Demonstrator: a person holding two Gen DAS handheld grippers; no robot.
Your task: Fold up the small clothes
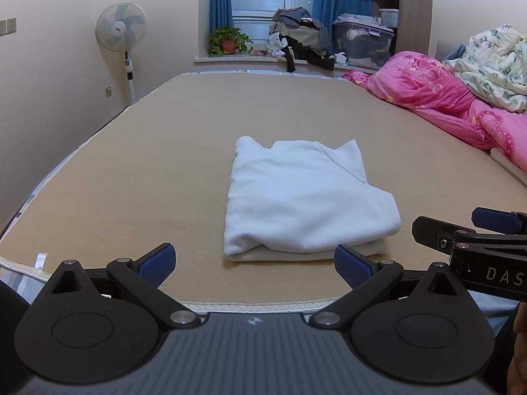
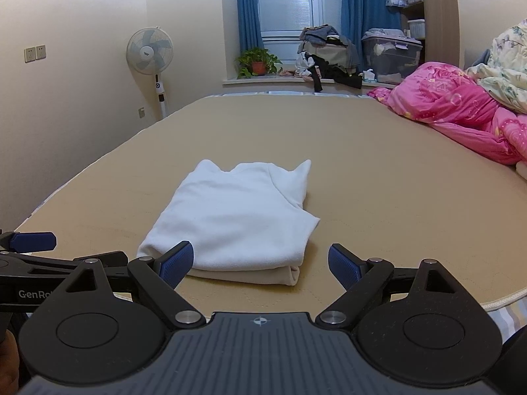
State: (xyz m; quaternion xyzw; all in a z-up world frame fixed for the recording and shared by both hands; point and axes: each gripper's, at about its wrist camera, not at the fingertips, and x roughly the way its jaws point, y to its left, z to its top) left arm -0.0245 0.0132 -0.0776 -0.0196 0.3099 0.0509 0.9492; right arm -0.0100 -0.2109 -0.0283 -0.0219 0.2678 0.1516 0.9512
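Left wrist view shows a white garment folded into a compact rectangle, lying flat on the tan mattress just ahead of the left gripper, whose blue-padded jaws stand wide apart and hold nothing. The right gripper enters at the right edge, beside the garment's near corner. Seen from the right wrist, the right gripper is also spread open and empty, its left pad overlapping the garment in the picture; whether it touches is unclear. A pink quilt is heaped at the far right.
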